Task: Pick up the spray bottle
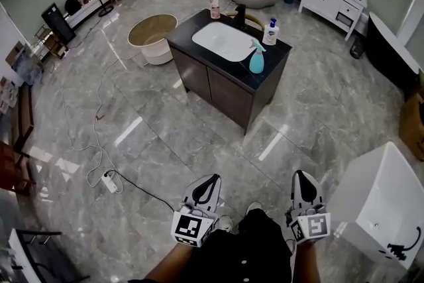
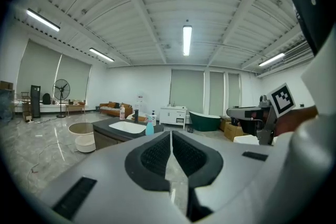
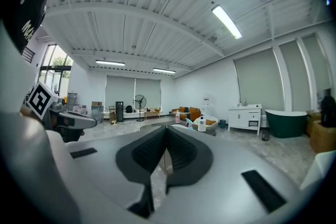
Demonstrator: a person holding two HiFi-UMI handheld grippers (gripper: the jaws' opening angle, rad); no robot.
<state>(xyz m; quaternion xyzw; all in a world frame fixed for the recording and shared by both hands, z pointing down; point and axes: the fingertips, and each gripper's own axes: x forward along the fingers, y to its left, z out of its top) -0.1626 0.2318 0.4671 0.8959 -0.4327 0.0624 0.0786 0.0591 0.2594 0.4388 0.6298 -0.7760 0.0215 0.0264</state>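
left gripper and right gripper, each with jaws pressed together on nothing. the blue spray bottle stands upright well ahead of both pairs of fingertips, on the dark vanity counter beside the basin. judged progress: none, since approach, grasp and lift all remain to be done.

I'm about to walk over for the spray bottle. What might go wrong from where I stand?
1. The left gripper and right gripper both have their jaws shut. Arriving like that would likely shove the spray bottle, which stands near the counter edge.
2. The white pump bottle stands close by it and might get knocked.
3. The corded power strip lies on the floor left of the path, a possible trip hazard.
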